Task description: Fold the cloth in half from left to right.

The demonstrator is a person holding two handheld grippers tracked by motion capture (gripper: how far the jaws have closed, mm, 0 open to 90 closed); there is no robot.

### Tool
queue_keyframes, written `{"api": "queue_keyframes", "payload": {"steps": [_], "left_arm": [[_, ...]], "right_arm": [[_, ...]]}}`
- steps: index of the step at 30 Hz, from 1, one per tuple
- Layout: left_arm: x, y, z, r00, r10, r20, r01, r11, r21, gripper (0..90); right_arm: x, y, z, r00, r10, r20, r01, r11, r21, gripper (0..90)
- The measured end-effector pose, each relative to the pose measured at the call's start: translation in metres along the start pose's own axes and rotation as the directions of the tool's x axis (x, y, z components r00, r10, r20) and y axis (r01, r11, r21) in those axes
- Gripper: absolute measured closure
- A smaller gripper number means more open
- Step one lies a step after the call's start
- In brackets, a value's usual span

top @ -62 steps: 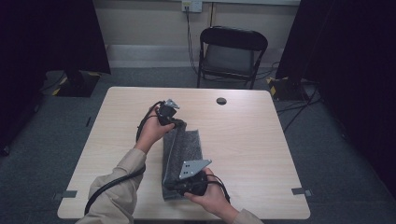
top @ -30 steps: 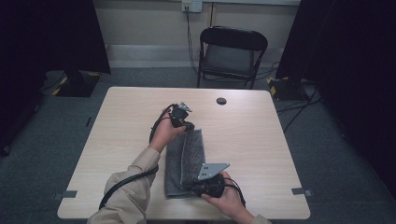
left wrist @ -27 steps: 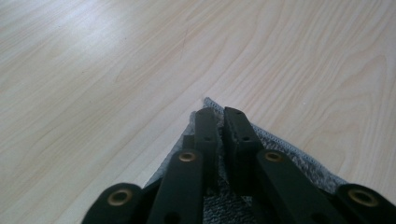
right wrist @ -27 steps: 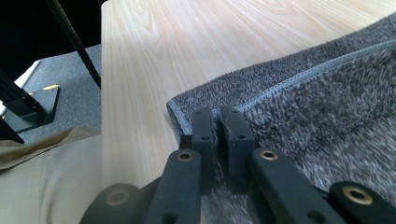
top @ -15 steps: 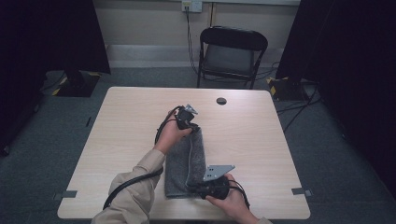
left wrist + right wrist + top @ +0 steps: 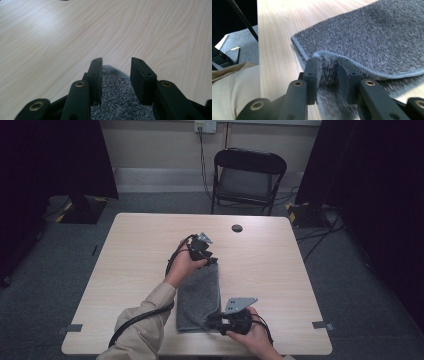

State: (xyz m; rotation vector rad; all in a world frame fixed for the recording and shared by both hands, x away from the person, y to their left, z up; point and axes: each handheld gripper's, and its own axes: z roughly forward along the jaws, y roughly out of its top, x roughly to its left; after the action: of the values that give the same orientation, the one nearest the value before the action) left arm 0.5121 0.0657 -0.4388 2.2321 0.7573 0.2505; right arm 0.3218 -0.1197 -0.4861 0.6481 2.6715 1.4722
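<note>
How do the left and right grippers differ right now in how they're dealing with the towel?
The left gripper stands open over the towel's far corner; the right gripper is shut on a bunched near edge. The left one's cloth lies flat; the right one's is lifted. Both sit at the towel's right side.

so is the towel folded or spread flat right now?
Folded: the grey towel lies as a narrow doubled strip, and the right gripper pinches its top layer.

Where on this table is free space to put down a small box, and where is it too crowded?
The table is bare left of the grey towel, along the far edge up to the small dark disc, and right of the towel. It is crowded at the centre and near edge, where the left gripper and right gripper work the towel.
</note>
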Motion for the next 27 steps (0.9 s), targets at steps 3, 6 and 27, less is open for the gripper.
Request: {"api": "queue_keyframes", "payload": {"steps": [3,6,27], "left_arm": [[0.000,-0.004,-0.005,0.9999,-0.010,-0.006,0.010,0.9999,-0.006,60.6],[0.001,-0.008,-0.010,0.9999,-0.012,-0.010,0.011,0.9999,-0.013,59.4],[-0.006,-0.049,-0.039,0.9993,-0.020,-0.031,0.019,0.9996,-0.021,46.2]], "right_arm": [[0.000,-0.003,-0.002,1.0000,0.003,0.006,-0.003,1.000,0.008,69.2],[-0.001,-0.005,-0.005,0.9998,0.009,0.015,-0.009,1.000,0.007,67.9],[0.002,-0.019,-0.021,0.9995,0.006,0.033,-0.007,1.000,0.024,65.3]]}}
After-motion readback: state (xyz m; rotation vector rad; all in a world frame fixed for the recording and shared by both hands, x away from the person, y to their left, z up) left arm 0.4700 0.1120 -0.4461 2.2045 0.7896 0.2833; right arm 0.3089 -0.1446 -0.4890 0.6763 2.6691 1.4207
